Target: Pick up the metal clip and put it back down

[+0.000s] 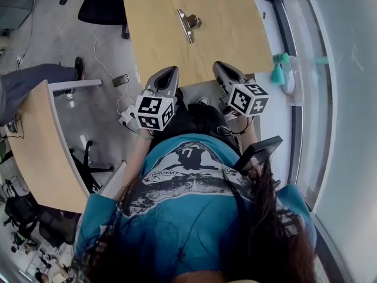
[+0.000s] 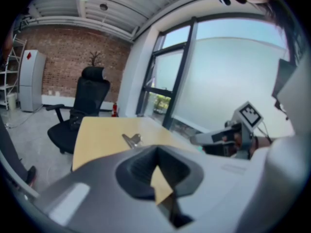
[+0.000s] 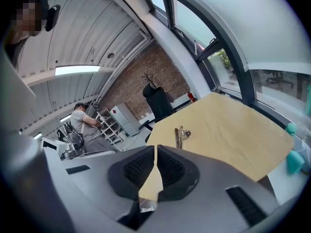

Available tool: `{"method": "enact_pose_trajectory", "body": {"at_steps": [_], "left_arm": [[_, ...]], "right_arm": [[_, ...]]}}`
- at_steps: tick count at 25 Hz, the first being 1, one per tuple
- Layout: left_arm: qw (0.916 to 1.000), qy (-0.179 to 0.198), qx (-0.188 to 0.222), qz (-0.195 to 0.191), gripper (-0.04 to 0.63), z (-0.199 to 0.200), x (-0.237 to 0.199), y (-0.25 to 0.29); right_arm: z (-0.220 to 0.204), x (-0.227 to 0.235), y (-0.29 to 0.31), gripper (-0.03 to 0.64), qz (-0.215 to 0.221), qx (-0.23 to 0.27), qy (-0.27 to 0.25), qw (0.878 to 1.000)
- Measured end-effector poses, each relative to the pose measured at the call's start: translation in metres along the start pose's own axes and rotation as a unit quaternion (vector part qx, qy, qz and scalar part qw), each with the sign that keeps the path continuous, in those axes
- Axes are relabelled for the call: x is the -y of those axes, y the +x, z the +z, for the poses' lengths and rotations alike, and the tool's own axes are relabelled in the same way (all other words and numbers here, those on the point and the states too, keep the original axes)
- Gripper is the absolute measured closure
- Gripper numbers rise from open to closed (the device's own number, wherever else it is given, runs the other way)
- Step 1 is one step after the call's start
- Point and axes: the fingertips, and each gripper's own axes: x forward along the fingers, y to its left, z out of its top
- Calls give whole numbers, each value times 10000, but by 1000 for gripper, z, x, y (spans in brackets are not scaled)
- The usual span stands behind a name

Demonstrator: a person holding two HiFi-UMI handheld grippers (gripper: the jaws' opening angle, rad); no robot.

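A metal clip (image 1: 188,23) with silver handles lies on the light wooden table (image 1: 235,34), toward its far side. It also shows ahead of the jaws in the left gripper view (image 2: 132,140) and in the right gripper view (image 3: 181,136). Both grippers hover side by side over the table's near edge, well short of the clip. My left gripper (image 1: 171,71) (image 2: 156,152) has its pads together at the tip with nothing between them. My right gripper (image 1: 219,66) (image 3: 156,149) is also shut on nothing, its ribbed pads almost touching.
A teal object (image 1: 278,72) stands off the table's right corner by the window sill. A black office chair (image 1: 103,5) sits beyond the table's far left. Another wooden table (image 1: 41,146) is at the left, with someone's leg (image 1: 29,81) beside it.
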Motion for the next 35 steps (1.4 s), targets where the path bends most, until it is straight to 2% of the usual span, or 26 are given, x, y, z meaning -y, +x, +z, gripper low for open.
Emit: {"method": "enact_pose_trajectory", "body": {"at_steps": [4,9,19,23,30,32,35], "left_arm": [[9998,78,-143,91,592,-20,17,-18],[9994,55,-257,237,592,-39,16,-36],[9983,554,-154,-2,592,-27,33,-41],[9984,506,-90,226,592,-35,21,-71],[9973,209,195,680,592,-47,-19,-146],[9968,133,304,732,592,-51,-28,-170],[9965,-16,422,716,592,-52,-35,-181]], "right_arm": [[-23,2,-8,589,108,-179,68,9998],[-41,-12,-8,591,251,-210,73,9994],[-52,-32,-4,591,368,-273,15,9989],[-60,-60,9,592,557,-389,-160,9976],[-91,-144,26,592,960,-680,-577,9914],[-105,-168,24,592,1009,-754,-672,9898],[-112,-178,20,592,940,-843,-745,9892]]}}
